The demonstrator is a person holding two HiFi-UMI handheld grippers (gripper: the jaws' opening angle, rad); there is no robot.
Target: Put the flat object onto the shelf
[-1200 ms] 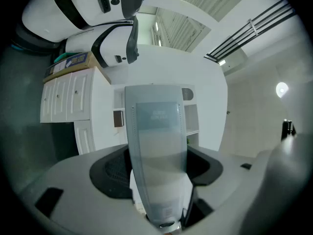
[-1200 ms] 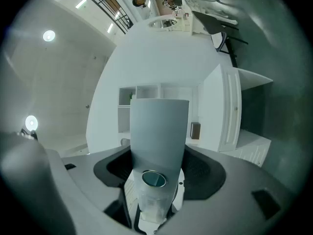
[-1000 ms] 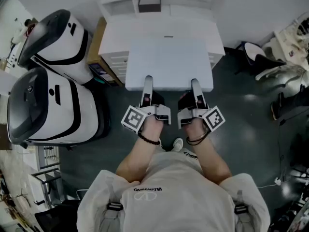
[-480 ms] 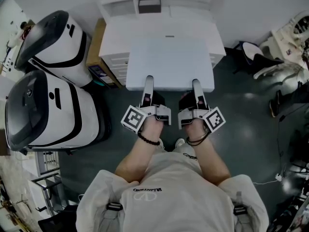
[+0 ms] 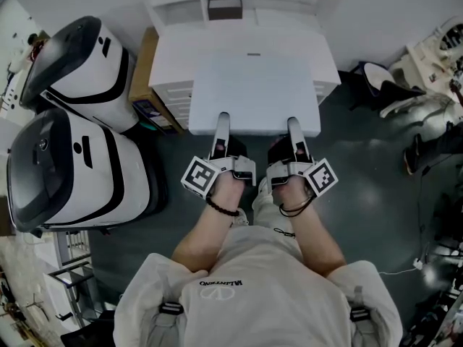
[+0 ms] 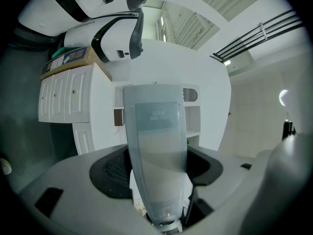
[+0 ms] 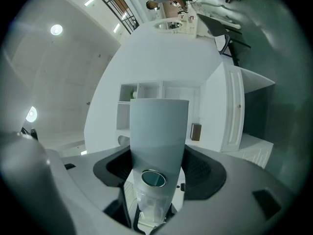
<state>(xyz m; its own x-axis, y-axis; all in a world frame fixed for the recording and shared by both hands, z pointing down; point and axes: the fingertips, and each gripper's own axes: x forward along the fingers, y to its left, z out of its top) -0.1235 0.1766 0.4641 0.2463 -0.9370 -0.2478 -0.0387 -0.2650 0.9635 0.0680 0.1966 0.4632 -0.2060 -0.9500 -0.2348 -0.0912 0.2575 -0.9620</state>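
Observation:
I carry a flat white board [image 5: 253, 92], held level by its near edge. My left gripper [image 5: 221, 125] is shut on the edge's left part, one finger lying on top. My right gripper [image 5: 294, 127] is shut on the right part in the same way. The board hangs over a white drawer cabinet [image 5: 170, 56]. Behind that stands a white open shelf [image 5: 179, 7]. In the left gripper view my left gripper [image 6: 155, 106] points at the shelf's compartments [image 6: 193, 119]. In the right gripper view my right gripper [image 7: 159, 111] faces those compartments [image 7: 142, 92] too.
Two big white-and-black machines [image 5: 76, 168] [image 5: 83, 56] stand at the left. A cardboard box [image 5: 143, 67] sits between them and the cabinet. A small brown box [image 5: 224, 7] lies in the shelf. A chair [image 5: 383, 85] and clutter fill the right side over dark floor.
Both grippers and the board have edged a little toward the cabinet and shelf. A trouser leg now shows under my hands. The grip on the board looks the same.

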